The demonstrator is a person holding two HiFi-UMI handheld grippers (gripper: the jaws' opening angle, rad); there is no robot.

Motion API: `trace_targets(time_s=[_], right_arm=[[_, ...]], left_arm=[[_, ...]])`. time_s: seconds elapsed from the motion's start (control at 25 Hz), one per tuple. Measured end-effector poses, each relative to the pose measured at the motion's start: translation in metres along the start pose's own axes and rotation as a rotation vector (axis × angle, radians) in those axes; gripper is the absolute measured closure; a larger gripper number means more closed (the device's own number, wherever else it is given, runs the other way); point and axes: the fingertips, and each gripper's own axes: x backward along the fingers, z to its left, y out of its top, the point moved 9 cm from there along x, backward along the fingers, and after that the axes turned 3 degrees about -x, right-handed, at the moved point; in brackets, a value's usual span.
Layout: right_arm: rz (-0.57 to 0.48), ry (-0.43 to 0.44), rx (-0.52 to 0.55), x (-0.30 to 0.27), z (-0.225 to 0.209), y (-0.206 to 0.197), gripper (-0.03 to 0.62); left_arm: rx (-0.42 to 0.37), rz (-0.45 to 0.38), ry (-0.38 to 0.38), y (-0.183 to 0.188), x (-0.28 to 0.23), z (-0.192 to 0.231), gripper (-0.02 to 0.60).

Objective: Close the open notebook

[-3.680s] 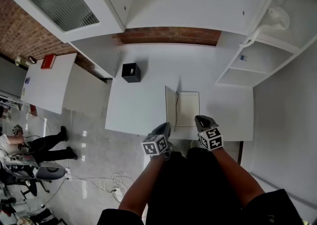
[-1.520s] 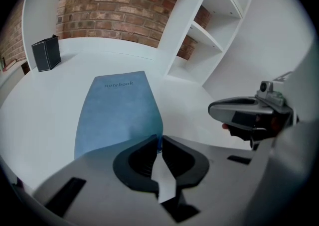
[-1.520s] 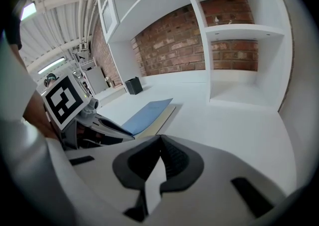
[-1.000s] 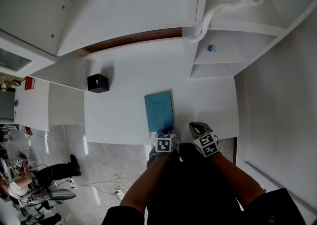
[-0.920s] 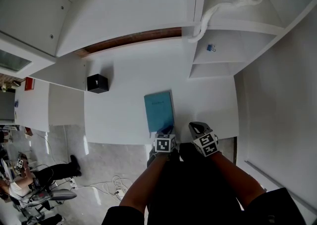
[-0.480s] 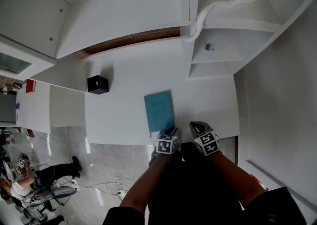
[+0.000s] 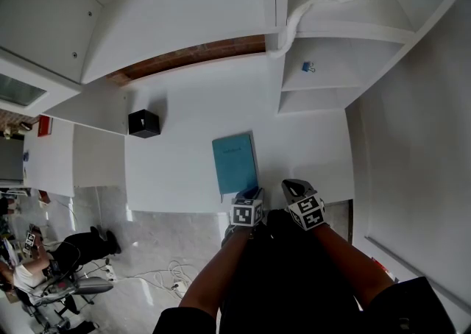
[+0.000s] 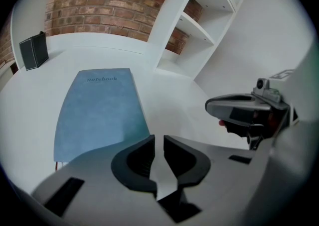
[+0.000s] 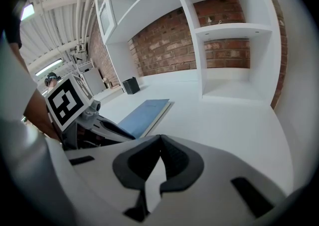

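A white tabletop [image 7: 184, 163] runs beneath white cupboards [image 7: 184, 9] with a strip of brick wall [image 7: 191, 54] behind it, and open shelves [image 7: 316, 97] stand at its right end. The notebook [image 7: 235, 164] lies flat on the tabletop near the front edge, a little right of the middle. Its blue cover faces up, with the word "notebook" printed near the far end. No page shows and the cover sits level, so I judge it already closed and the task as good as done. What seems left is only to draw the claws away, and perhaps to check that the cover does not lift. At about six o'clock from the notebook, just beside its near right corner, hangs the left claw [image 7: 250, 194]. The left gripper view shows its jaws a narrow slit apart, having just been opening. Only bare tabletop shows between them, and the notebook lies off to their left, not gripped. At about five o'clock, a little further off, the right claw [image 7: 294, 187] has its jaws pressed together on nothing, above the front edge of the tabletop. Further out, a small black box [image 7: 143, 123] stands at about ten o'clock, well apart from the notebook. A small blue clip [image 7: 307, 67] lies on a shelf at about one o'clock.
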Motion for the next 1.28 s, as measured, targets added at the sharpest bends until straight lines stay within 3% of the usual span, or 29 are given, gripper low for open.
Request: trace_targets(time_s=[0.2, 0.48, 0.72, 0.92, 1.12, 1.28], right_arm=[[0.009, 0.001, -0.005, 0.005, 0.001, -0.006, 0.595], [0.009, -0.014, -0.022, 0.015, -0.006, -0.007, 0.595], [-0.07, 0.002, -0.074, 0.035, -0.005, 0.019, 0.594], [-0.118, 0.026, -0.057, 0.054, 0.008, 0.051, 0.595], [-0.237, 0.063, -0.007, 0.069, 0.032, 0.11, 0.595], [-0.335, 0.107, 0.017, 0.086, 0.056, 0.153, 0.595]], left_arm=[[-0.008, 0.039, -0.017, -0.008, -0.008, -0.008, 0.531], [0.006, -0.013, -0.04, -0.006, 0.003, -0.017, 0.531], [0.045, -0.174, -0.121, 0.014, 0.042, -0.029, 0.534], [0.059, -0.326, -0.129, 0.033, 0.093, -0.036, 0.54], [0.116, -0.538, -0.063, 0.055, 0.153, -0.015, 0.557], [0.069, -0.667, 0.018, 0.063, 0.205, 0.001, 0.563]])
